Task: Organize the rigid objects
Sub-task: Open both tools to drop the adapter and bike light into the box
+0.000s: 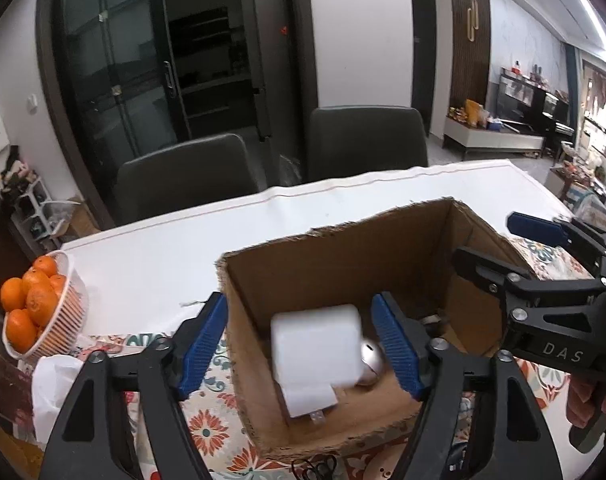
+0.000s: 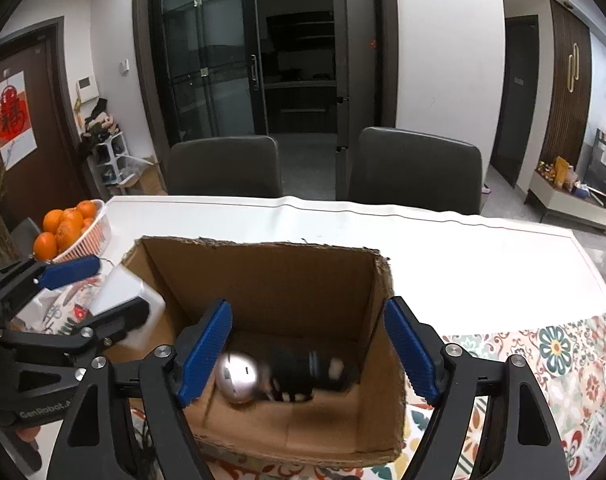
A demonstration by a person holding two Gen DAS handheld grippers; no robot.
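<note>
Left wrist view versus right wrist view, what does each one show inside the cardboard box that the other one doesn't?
Only the left wrist view shows the white charger block plainly over the box's inside, blurred, between the open left gripper. Only the right wrist view shows the dark cylindrical object lying on the box floor, between the open right gripper. Both show the cardboard box and the silver ball inside it.
</note>
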